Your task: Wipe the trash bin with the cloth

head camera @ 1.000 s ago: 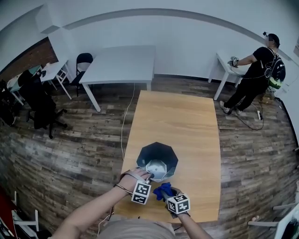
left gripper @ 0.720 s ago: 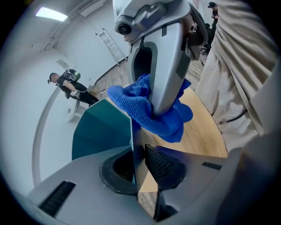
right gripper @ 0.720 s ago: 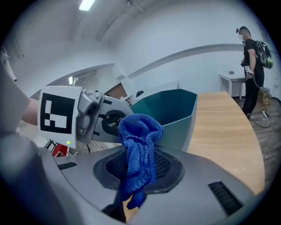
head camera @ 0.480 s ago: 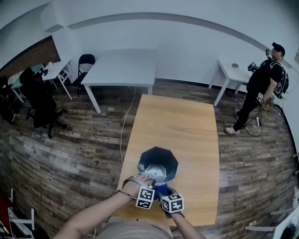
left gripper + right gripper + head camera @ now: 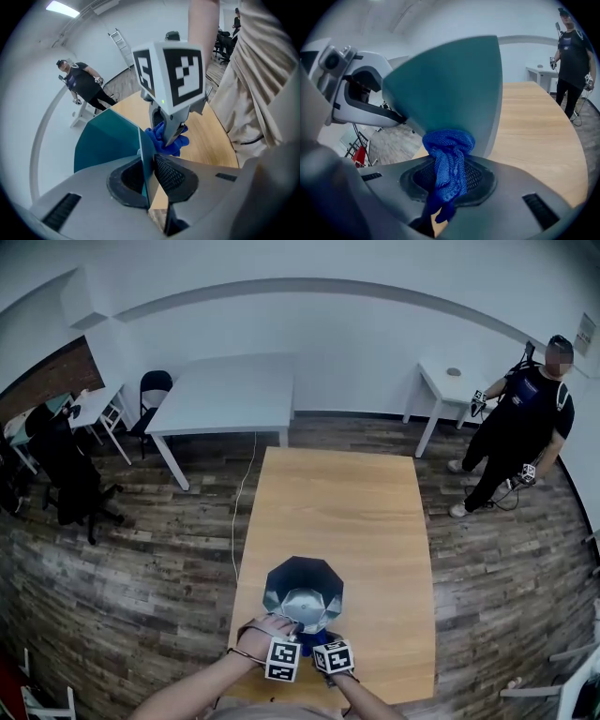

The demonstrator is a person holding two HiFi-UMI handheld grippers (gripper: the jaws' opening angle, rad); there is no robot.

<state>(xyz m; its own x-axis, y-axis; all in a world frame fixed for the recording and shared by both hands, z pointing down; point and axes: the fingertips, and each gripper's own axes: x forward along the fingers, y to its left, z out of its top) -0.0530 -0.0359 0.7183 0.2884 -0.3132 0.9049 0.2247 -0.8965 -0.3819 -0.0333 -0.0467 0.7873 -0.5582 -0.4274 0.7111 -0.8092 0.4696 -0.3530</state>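
A dark teal faceted trash bin (image 5: 302, 589) stands near the front edge of the wooden table (image 5: 337, 502). My left gripper (image 5: 149, 171) has just been closing. It is now shut on the bin's near wall (image 5: 108, 140), with the thin rim edge between its pads. My right gripper (image 5: 447, 177) is shut on a bunched blue cloth (image 5: 447, 159). The cloth is pressed against the bin's outer wall (image 5: 454, 89), low on the near side. In the head view the two marker cubes sit side by side, the left gripper (image 5: 292, 629) just left of the right gripper (image 5: 319, 639).
A person (image 5: 520, 418) stands at the back right beside a small white table (image 5: 450, 376). A larger white table (image 5: 225, 390) and chairs (image 5: 155, 390) stand at the back left. A cable (image 5: 239, 512) runs over the floor left of the wooden table.
My right gripper has come down and left with the cloth, up against the bin's near side. The left gripper stays at the rim. The person at the back has shifted.
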